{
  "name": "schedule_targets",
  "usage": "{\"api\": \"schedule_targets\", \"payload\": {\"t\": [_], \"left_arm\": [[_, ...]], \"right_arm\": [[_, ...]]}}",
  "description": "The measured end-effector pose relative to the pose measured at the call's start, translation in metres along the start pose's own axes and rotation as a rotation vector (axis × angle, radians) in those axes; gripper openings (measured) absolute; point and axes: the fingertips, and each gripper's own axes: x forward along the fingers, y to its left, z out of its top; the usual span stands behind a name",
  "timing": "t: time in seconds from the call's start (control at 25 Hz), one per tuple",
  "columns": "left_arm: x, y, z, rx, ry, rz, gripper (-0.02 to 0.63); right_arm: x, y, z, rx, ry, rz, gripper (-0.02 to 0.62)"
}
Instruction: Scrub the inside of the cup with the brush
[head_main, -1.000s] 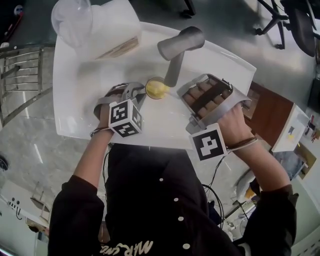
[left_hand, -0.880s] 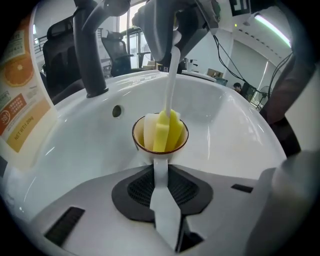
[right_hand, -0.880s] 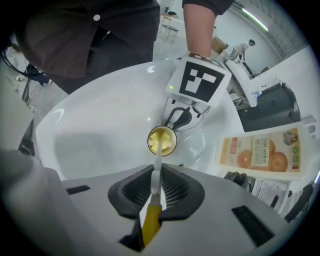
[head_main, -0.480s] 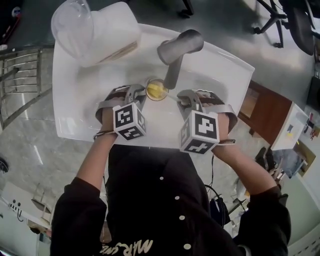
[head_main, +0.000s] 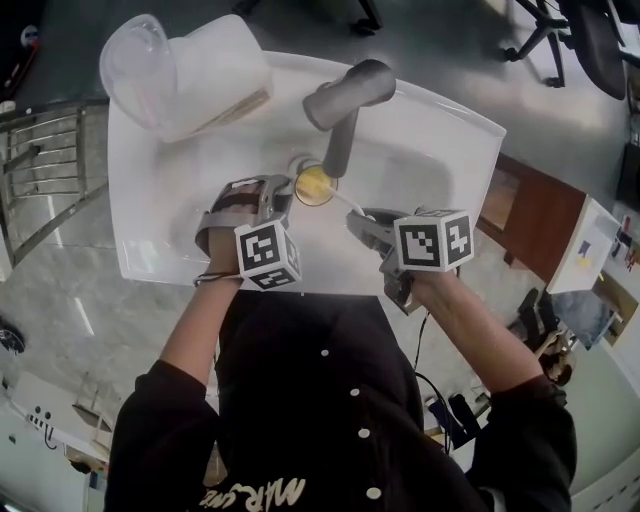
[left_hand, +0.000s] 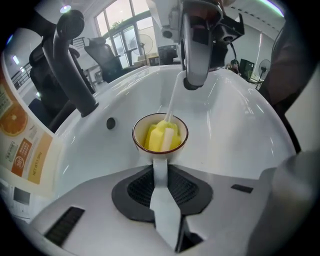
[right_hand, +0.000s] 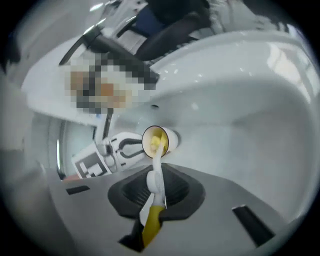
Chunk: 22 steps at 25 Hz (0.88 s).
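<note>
A small white cup (head_main: 314, 185) with a brown rim is tilted over the white sink (head_main: 160, 190). My left gripper (head_main: 283, 196) is shut on the cup's handle (left_hand: 159, 172), left of the cup. The brush's yellow sponge head (left_hand: 161, 137) sits inside the cup (left_hand: 160, 131). Its white stem (head_main: 345, 202) runs back to my right gripper (head_main: 364, 220), which is shut on the brush's handle (right_hand: 154, 187). In the right gripper view the cup's mouth (right_hand: 155, 140) faces me, with the left gripper (right_hand: 116, 149) behind it.
A grey faucet (head_main: 345, 98) arches over the sink just beyond the cup. A clear plastic container (head_main: 185, 68) stands at the sink's far left corner. An overflow hole (left_hand: 110, 122) marks the basin wall. An office chair (head_main: 590, 40) stands far right.
My right gripper has rolled over, its marker cube now on top, and has dropped lower and nearer the person. The brush head stays in the cup. The left gripper keeps its place.
</note>
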Motion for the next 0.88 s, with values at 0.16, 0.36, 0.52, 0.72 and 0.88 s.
{"api": "schedule_targets", "payload": {"t": [0.16, 0.36, 0.52, 0.72, 0.88], "left_arm": [[-0.002, 0.0, 0.001, 0.027, 0.012, 0.021, 0.084], [-0.002, 0.002, 0.0, 0.079, 0.011, 0.025, 0.084], [-0.003, 0.002, 0.0, 0.079, 0.008, 0.011, 0.084], [-0.005, 0.003, -0.001, 0.079, 0.004, -0.008, 0.086], [-0.004, 0.004, 0.0, 0.08, 0.008, -0.028, 0.086]], "right_arm": [[-0.001, 0.006, -0.003, 0.329, -0.114, 0.115, 0.048], [-0.006, 0.006, -0.012, -0.048, -0.085, -0.03, 0.046], [-0.018, 0.01, -0.014, -0.271, -0.086, -0.108, 0.044], [-0.042, 0.018, -0.011, -0.898, -0.008, -0.337, 0.044], [-0.055, 0.023, 0.002, -1.52, 0.138, -0.528, 0.044]]}}
